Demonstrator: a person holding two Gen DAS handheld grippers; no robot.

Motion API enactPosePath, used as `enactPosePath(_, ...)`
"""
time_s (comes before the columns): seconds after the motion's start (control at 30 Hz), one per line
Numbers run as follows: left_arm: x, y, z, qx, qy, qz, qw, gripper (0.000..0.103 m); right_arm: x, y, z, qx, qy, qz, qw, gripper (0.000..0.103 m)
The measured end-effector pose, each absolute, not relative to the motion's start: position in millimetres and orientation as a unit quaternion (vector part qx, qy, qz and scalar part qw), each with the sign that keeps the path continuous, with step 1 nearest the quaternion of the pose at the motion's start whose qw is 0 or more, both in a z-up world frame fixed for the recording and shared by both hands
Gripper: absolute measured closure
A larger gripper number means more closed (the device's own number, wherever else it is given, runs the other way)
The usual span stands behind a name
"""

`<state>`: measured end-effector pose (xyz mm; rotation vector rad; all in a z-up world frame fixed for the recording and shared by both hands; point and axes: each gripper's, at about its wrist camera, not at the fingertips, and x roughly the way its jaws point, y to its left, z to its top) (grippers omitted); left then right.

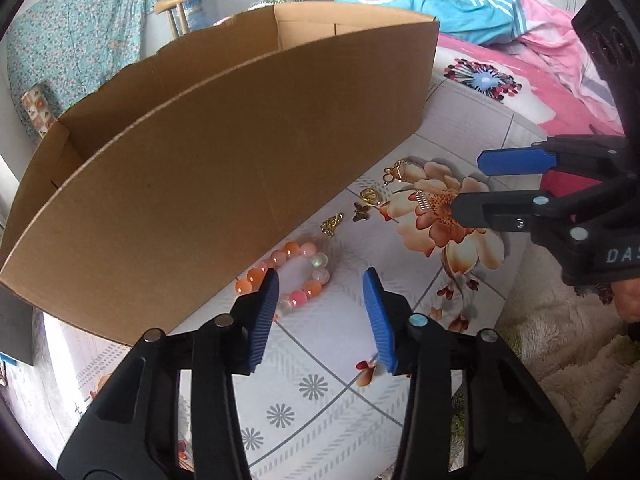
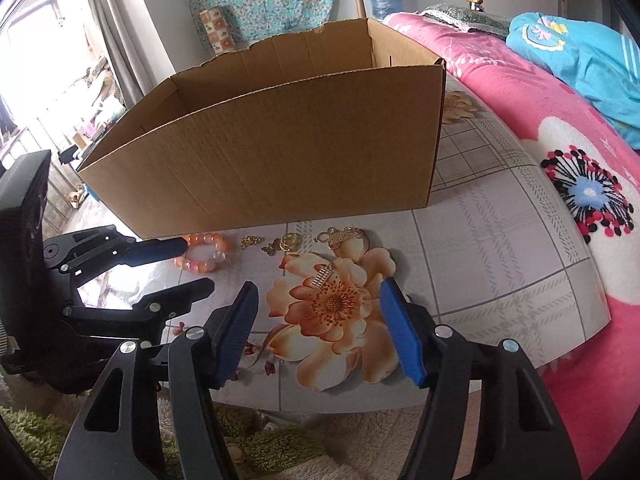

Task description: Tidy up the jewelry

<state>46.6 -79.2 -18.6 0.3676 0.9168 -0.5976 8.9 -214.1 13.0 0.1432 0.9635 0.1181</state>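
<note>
Hovering left gripper [image 1: 320, 312] over bead bracelet [image 1: 292, 276], nothing gripped.

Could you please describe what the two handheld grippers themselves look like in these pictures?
Both the left gripper and the right gripper have black plastic linkage arms with round silver rivets and blue ribbed pads on the fingers. White letters "DAS" mark the right one's body.

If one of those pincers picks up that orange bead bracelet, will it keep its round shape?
Probably not: the bead bracelet looks like separate round beads strung in a loop, so it would likely sag. The glossy beads may slip or roll between the pads.
</note>
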Motion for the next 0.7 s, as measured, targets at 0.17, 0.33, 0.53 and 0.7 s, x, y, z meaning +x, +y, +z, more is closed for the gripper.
enactPosePath(0.17, 52.8, -79.1, -24.3, 0.178, 0.446, -0.280, 0.831, 0.090, 12.0, -213.9, 11.0, 0.069, 0.463, 0.062, 0.881, 0.042)
enactPosePath(0.33, 49.9, -69.8, -20.9, 0.164, 0.451, -0.285, 0.830, 0.095, 17.1, -218.1, 8.1, 0.074, 0.467, 0.063, 0.879, 0.043)
enactPosePath(0.53, 42.1, -50.5, -9.3, 0.145, 0.451, -0.288, 0.832, 0.095, 17.0, -217.7, 7.5, 0.079, 0.468, 0.067, 0.878, 0.043)
enactPosePath(0.7, 36.3, -36.1, -13.1, 0.141, 0.477, -0.271, 0.824, 0.095, 16.9, -215.6, 7.6, 0.080, 0.469, 0.071, 0.877, 0.043)
